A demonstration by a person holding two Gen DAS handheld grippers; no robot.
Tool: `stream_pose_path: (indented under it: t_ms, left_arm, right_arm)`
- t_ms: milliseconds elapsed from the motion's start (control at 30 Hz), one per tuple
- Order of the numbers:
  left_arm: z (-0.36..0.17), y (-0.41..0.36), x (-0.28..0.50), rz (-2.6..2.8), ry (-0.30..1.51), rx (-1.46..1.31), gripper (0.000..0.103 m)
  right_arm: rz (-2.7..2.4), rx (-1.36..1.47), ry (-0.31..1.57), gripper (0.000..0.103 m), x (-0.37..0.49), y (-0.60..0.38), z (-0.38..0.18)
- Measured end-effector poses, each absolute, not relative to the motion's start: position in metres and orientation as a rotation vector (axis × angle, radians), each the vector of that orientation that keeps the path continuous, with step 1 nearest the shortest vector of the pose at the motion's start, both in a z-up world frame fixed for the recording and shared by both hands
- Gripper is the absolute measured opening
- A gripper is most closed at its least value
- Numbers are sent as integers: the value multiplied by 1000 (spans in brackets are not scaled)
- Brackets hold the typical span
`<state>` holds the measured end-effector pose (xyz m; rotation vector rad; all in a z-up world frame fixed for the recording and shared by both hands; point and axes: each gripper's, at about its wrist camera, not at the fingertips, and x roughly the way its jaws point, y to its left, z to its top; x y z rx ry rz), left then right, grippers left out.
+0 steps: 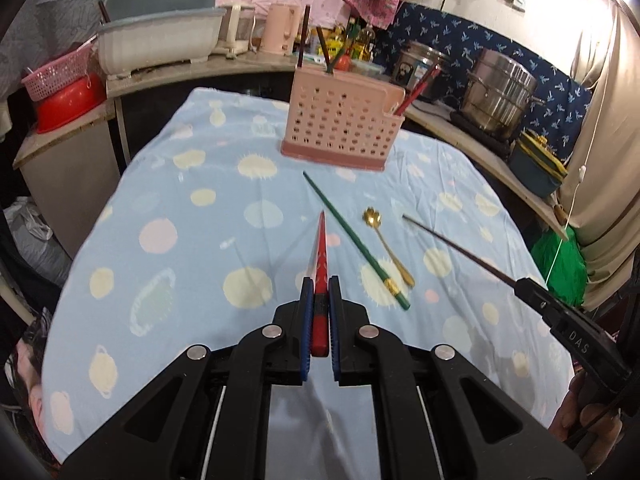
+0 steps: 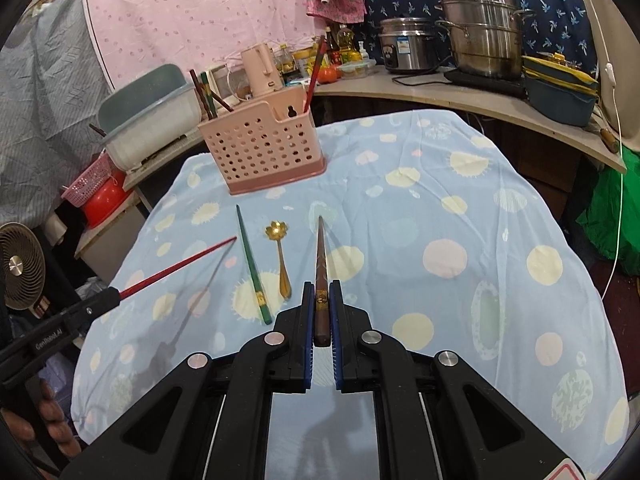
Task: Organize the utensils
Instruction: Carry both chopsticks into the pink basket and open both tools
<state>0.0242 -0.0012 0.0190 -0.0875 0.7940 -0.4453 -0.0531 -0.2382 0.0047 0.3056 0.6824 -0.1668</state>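
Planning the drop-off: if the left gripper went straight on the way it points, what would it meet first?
Probably the tablecloth, short of the pink utensil basket. The left gripper, shut on the red chopstick, points downward, so the chopstick's tip would likely touch first; depth is unclear.

- Cloth-covered table (image 2: 460, 208): bare from 12 round to 3 o'clock in the right wrist view, wide open.
- Green chopstick (image 2: 252, 266) and gold spoon (image 2: 280, 258) lie at 11 o'clock, in the way.
- Pink utensil holder (image 2: 262, 146) blocks the far edge, 11 o'clock.
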Motion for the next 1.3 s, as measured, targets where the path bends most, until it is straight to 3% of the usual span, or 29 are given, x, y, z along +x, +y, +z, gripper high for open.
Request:
stream_pose_path:
  t_ms: [500,1300]
  left_arm:
    - [98,-7,56,-453,655,-65,7]
    - [235,-76,158,-480,412,17,7]
  right_arm:
    - [-121,266,582,8,-31,-239,60]
    - [-113,171,354,8,83,-264,185]
